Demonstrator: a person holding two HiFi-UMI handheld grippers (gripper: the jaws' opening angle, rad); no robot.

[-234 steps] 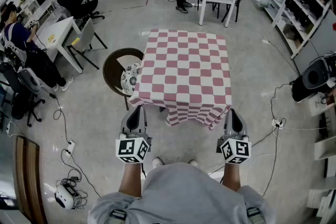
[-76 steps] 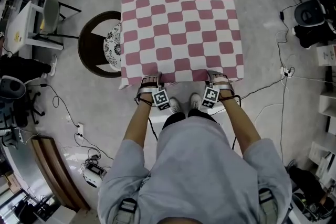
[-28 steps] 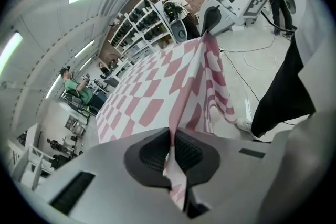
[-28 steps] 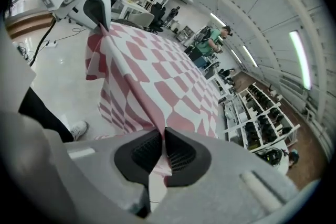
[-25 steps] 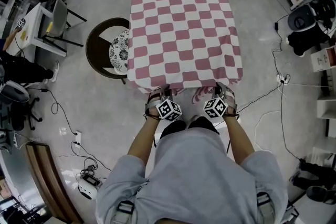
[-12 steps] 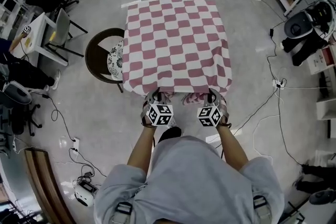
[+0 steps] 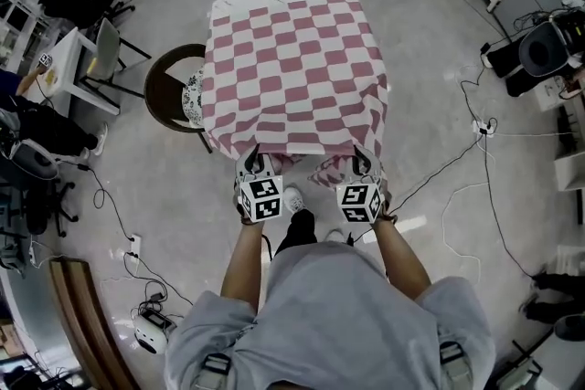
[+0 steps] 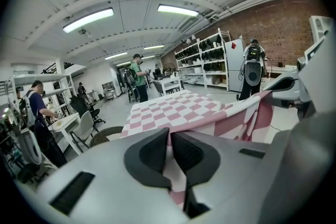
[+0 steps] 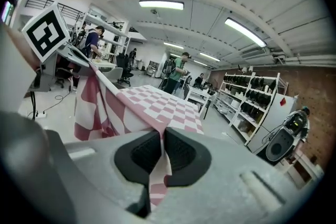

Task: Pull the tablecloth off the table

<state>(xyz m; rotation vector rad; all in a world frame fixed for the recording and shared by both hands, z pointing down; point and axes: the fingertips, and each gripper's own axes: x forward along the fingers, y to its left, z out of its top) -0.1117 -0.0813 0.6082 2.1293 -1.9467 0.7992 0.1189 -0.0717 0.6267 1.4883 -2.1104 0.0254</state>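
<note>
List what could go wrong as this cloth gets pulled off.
The left gripper and right gripper pinch only the near edge of the tablecloth; one could slip and skew the pull. Its left overhang hangs close to the round chair and might snag. Stepping back could catch the cables on the floor.

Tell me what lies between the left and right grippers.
In the head view, the near edge of the pink-and-white checked tablecloth sags between left gripper and right gripper, both shut on it.

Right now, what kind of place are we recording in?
Likely a lab or workshop: stocked shelving racks by a brick wall, cables trailing over the bare floor, and a white work table.
</note>
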